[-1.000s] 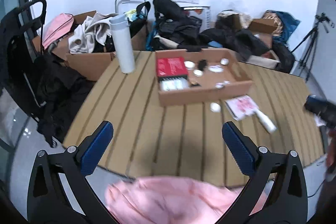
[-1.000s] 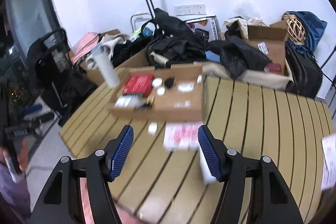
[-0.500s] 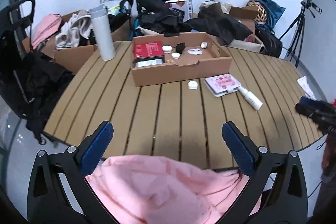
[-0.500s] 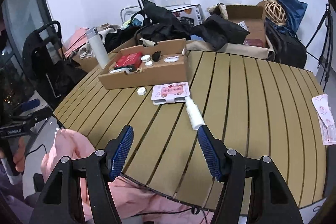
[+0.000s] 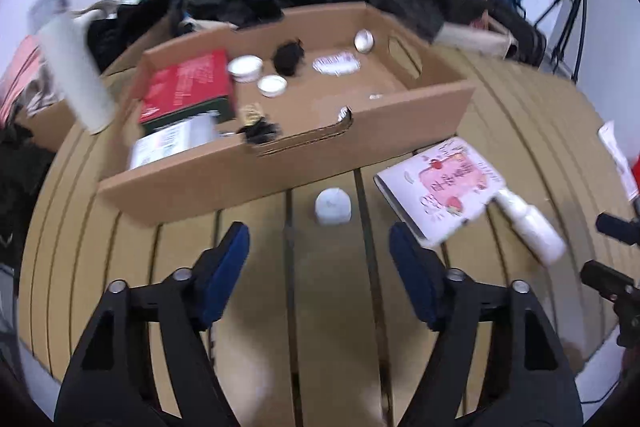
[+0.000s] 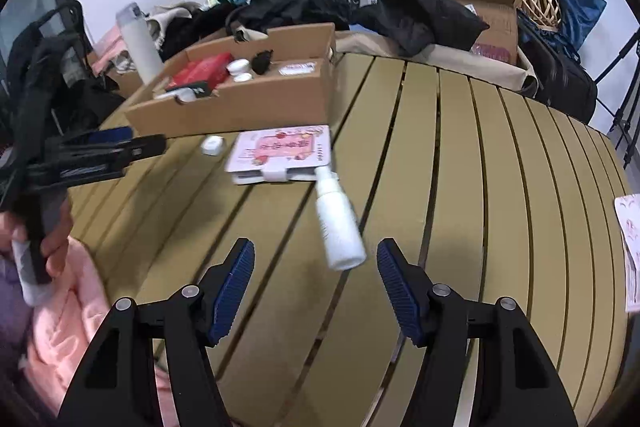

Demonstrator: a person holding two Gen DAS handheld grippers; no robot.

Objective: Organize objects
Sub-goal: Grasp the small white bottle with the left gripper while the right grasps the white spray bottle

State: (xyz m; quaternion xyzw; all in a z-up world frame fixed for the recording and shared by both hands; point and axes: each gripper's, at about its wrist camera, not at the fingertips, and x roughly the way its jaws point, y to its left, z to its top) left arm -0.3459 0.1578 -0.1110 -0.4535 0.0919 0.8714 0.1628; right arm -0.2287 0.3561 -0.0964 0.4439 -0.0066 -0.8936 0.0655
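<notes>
At the centre of the left wrist frame, we are lining our left gripper point(image 5: 319, 243), jaws apart and empty, on the small white cap point(image 5: 333, 206) lying just ahead, below the cardboard box point(image 5: 280, 163); our right gripper point(image 6: 315, 269), also apart, is facing the white bottle point(image 6: 338, 223), long axis running up-frame.

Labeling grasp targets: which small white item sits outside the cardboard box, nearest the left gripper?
The small white container on the table slats, just ahead of the left gripper. The two round white lids lie inside the box.

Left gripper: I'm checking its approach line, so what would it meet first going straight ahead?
Probably the small white container lying between the open left gripper fingers' line, before the cardboard box; blur makes depth uncertain.
</notes>
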